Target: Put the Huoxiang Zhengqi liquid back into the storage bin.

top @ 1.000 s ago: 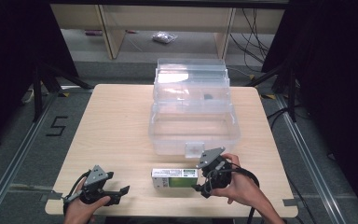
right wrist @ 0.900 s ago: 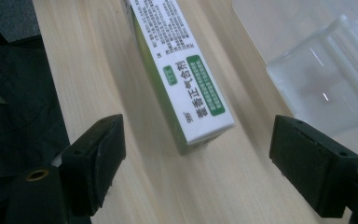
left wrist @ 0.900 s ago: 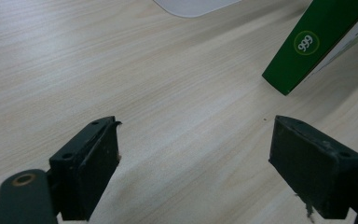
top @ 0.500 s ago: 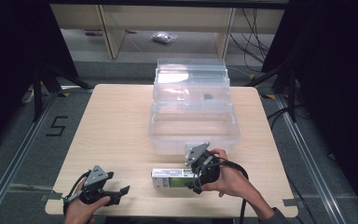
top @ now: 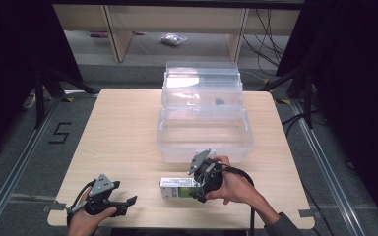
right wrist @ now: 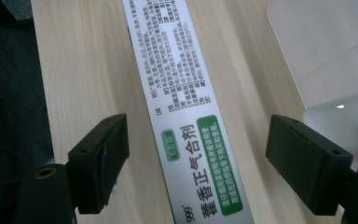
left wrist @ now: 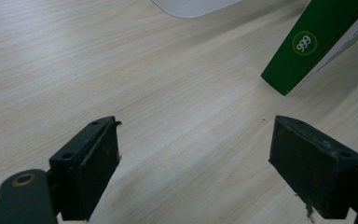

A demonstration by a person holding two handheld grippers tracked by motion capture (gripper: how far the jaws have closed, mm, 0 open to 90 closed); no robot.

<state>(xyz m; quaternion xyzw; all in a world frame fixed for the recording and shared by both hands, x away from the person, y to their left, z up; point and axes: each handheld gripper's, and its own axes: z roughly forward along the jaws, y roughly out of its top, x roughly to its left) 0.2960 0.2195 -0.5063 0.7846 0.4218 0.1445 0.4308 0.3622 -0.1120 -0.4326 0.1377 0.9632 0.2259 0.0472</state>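
Overhead forward-down — gripper views close (shared carton (top: 178, 187))

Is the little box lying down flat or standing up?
Lying flat. The box rests on its long side on the table, and the right gripper has a jaw on each side of it, open.

1. Even overhead light brightens the table (top: 123, 128); the surroundings fall into darkness.
2. Glare whitens the clear box (top: 204, 115) lid.
3. The medicine carton (right wrist: 186, 107) print stays readable, slightly soft.
4. Near jaws blur in both gripper views.
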